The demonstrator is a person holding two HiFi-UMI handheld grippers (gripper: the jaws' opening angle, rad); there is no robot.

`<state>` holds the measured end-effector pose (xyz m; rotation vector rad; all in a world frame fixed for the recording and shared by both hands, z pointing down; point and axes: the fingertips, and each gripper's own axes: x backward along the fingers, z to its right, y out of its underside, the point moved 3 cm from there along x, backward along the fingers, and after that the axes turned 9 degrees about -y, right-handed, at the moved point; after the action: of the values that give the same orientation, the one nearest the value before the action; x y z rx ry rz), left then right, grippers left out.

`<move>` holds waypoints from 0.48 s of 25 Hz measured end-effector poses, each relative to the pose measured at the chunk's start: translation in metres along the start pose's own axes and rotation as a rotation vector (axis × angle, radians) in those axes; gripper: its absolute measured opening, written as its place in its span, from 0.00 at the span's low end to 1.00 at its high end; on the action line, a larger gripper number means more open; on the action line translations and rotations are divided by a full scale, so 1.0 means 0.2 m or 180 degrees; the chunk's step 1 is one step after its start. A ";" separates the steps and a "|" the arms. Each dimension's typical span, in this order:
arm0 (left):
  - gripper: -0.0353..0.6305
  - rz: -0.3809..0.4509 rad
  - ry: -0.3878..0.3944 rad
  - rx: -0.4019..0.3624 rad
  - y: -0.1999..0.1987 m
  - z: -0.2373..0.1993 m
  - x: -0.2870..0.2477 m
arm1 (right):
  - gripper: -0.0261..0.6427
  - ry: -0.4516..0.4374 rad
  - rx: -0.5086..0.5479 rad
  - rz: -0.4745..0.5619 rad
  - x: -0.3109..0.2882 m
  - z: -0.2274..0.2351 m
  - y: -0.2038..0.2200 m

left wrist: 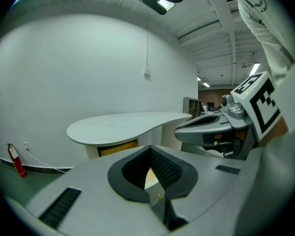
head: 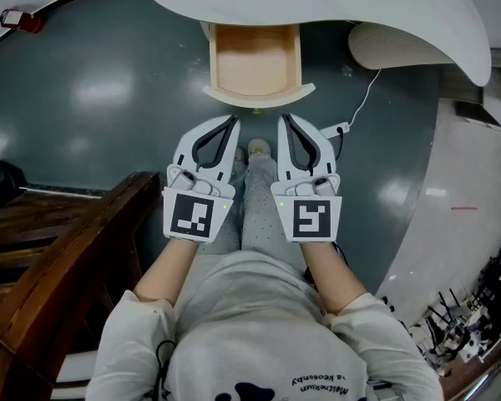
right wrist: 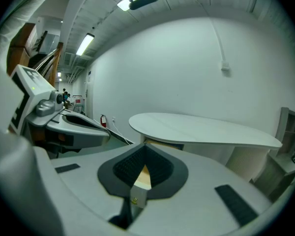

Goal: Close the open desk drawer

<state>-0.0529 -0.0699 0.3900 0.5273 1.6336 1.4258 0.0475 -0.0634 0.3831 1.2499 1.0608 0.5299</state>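
Near drawer [head: 256,61]: left tongs [head: 234,122], right tongs [head: 285,119] parallel, closed.

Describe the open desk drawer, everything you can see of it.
The drawer is pale wood, a shallow open box pulled out from under the white desk top. Its inside looks empty. Its front panel is wider and curved. Nothing touches it: the left gripper and right gripper sit short of it, both shut.

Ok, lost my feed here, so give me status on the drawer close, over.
Left gripper and right gripper both shut, empty, side by side short of the drawer. Drawer open, untouched. No obstacle seen between them.
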 end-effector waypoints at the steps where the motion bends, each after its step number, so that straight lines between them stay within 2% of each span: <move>1: 0.06 -0.0006 -0.0007 -0.0010 0.02 0.00 -0.01 | 0.06 -0.0004 -0.0018 -0.0040 -0.01 0.00 0.03; 12: 0.06 -0.0060 -0.0120 0.0103 0.20 -0.06 -0.10 | 0.06 -0.0026 -0.0060 -0.0236 -0.13 0.00 0.28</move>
<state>-0.0611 -0.0821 0.4336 0.5529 1.6300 1.3697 0.0473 -0.0687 0.4454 1.1905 1.0887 0.4768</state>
